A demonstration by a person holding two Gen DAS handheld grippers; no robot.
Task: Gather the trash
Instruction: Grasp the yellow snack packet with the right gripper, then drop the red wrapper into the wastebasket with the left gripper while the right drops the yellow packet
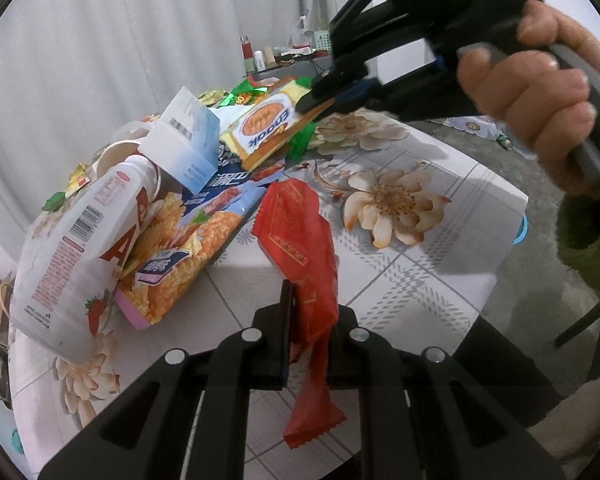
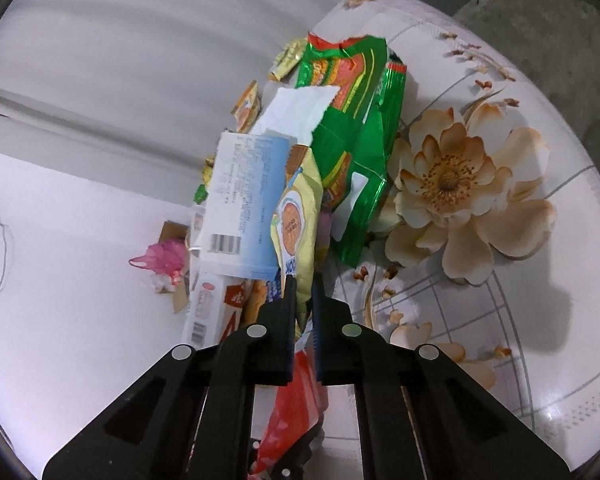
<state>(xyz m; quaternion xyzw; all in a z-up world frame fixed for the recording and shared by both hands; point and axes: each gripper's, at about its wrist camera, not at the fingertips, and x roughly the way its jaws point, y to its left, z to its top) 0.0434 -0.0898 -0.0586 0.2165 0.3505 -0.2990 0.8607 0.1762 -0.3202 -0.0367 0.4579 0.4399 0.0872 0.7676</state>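
Trash lies heaped on a desk [image 1: 440,264] covered with a white, flower-printed cloth, the pile sitting toward the desk's far side and left edge as the left wrist camera sees it. In the pile are a white plastic drink bottle with a red letter and a barcode [image 1: 76,248], a pale blue and white carton [image 1: 192,136], a flat snack bag printed with orange twisted crisps [image 1: 188,248], and a crumpled green foil bag [image 2: 360,152].

The left gripper [image 1: 308,312] has its jaws closed on a crinkled red plastic wrapper [image 1: 304,240]. That wrapper runs between the jaws, its upper end rising in front of them near the middle of the desk and its lower end hanging loose beneath.

The right gripper [image 2: 302,292], held by a hand [image 1: 540,92], reaches into the far part of the pile. Its jaws are closed on the edge of a pale yellow biscuit packet with a round orange picture and blue lettering [image 2: 298,216]. This packet rests on top of the heap, touching the blue carton on one side and the green foil bag on the other.
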